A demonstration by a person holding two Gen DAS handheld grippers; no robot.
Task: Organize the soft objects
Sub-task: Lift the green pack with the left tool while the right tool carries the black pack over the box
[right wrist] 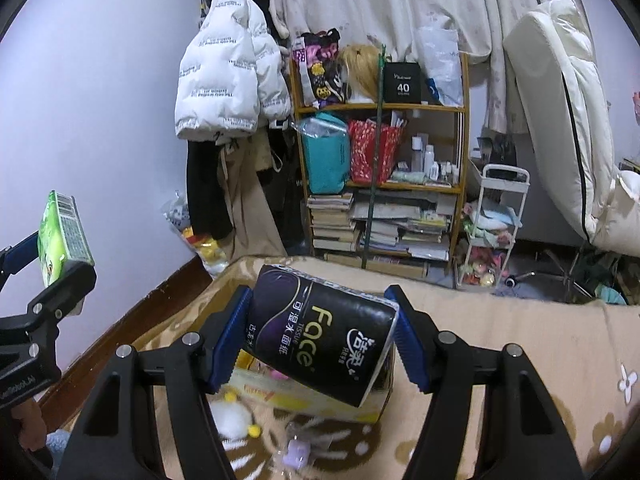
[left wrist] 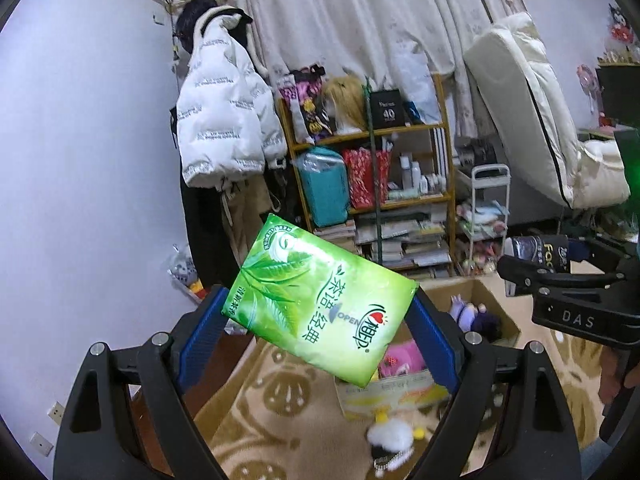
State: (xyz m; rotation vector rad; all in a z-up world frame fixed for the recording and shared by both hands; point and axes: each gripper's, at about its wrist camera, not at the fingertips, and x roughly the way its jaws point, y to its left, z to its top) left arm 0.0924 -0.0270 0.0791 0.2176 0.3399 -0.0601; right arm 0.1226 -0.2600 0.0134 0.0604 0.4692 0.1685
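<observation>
- I see the green tissue pack (left wrist: 320,304) lifted clear of the floor, tilted, printed face toward my left camera, pinched at its two short ends between blue pads.
- The black tissue pack (right wrist: 324,332) with "Face" lettering hangs tilted too, clamped at both ends.
- Below them, the cardboard box (left wrist: 492,300) sits open on the patterned rug, with plush toys inside.

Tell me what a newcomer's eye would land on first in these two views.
First, the bright green tissue pack, clamped tilted between the left gripper fingers above the cardboard box of plush toys. Next, the black Face tissue pack, gripped the same way by the right gripper. Behind both, the white puffer jacket hangs beside a crowded wooden shelf.
</observation>
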